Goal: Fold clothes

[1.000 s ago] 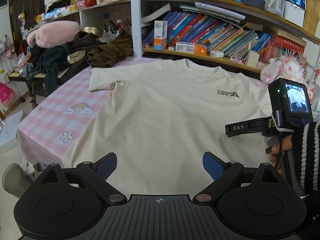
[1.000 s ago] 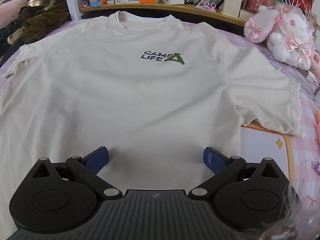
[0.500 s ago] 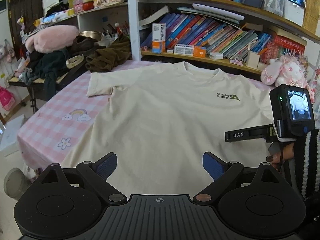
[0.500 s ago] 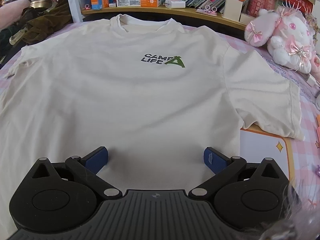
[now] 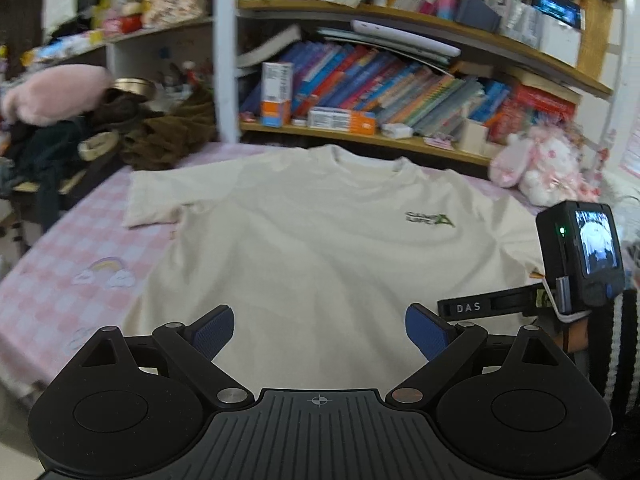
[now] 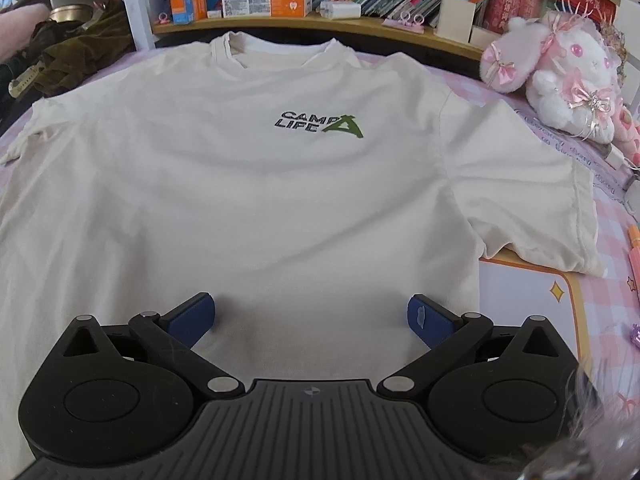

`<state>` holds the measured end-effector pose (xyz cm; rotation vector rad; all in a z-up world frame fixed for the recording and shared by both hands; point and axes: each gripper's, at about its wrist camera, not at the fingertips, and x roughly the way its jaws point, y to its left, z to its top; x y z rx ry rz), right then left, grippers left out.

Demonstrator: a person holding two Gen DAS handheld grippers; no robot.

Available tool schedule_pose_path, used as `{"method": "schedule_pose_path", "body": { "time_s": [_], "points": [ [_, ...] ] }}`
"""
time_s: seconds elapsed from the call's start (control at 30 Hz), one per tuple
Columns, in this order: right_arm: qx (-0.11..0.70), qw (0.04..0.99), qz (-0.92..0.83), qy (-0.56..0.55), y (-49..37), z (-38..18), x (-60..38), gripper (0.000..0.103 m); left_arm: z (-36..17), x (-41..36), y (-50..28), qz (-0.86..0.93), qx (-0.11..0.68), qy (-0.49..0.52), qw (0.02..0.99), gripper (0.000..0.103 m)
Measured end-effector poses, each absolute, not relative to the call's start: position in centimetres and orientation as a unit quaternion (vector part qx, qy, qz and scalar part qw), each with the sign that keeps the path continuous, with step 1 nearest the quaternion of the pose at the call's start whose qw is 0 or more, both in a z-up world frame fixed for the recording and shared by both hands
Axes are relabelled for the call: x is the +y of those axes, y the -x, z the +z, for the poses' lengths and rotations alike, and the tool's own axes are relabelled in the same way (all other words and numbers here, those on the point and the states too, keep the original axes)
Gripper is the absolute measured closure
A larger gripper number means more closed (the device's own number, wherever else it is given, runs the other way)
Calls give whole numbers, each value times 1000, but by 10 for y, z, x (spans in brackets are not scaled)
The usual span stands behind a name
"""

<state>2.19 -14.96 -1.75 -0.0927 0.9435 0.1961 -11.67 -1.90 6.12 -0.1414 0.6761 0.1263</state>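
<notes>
Jaws spread wide on both: left gripper (image 5: 319,332) and right gripper (image 6: 311,316), nothing between the blue pads (image 6: 191,317), each hovering over the lower part of the shirt (image 6: 248,184). Shirt spread flat, front up, on the desk (image 5: 60,264) with its pink checked cloth, collar toward the bookshelf (image 5: 400,80), both sleeves out to the sides. Logo (image 6: 320,125) reading "CAMP LIFE" on the chest. Plush (image 6: 560,92) beyond the right sleeve, near the desk's far corner. Pile of dark clothes (image 5: 100,136) off the far left. Right gripper's screen unit (image 5: 580,254) visible at the left view's right edge.
</notes>
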Motion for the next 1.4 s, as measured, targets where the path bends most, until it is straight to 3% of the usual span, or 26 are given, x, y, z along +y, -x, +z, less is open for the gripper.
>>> {"method": "schedule_pose_path", "body": {
  "time_s": [0.3, 0.93, 1.0, 1.03, 1.07, 1.13, 1.23, 1.4],
  "points": [
    [467, 883, 51, 12, -24, -15, -156, 0, 56, 8, 62, -34, 330, 61, 942, 8],
    [421, 906, -39, -29, -22, -6, -137, 3, 31, 77, 27, -73, 349, 41, 933, 10],
    [421, 905, -52, -30, -20, -5, -144, 14, 26, 84, 18, -68, 357, 47, 930, 12],
    [421, 905, -58, -30, -19, -5, -148, 24, 23, 88, 12, -69, 362, 58, 928, 14],
    [421, 904, -64, -31, -18, -4, -152, 35, 21, 93, 6, -70, 366, 71, 925, 19],
    [420, 904, -76, -31, -16, -3, -159, 47, 18, 100, -7, -74, 371, 68, 923, 36],
    [409, 908, -84, -43, -19, -1, -176, 49, 16, 109, -27, -78, 376, 54, 922, 48],
    [384, 921, -66, -13, -62, 16, -209, 49, 21, 138, -71, -80, 369, 27, 925, 48]
  ]
}}
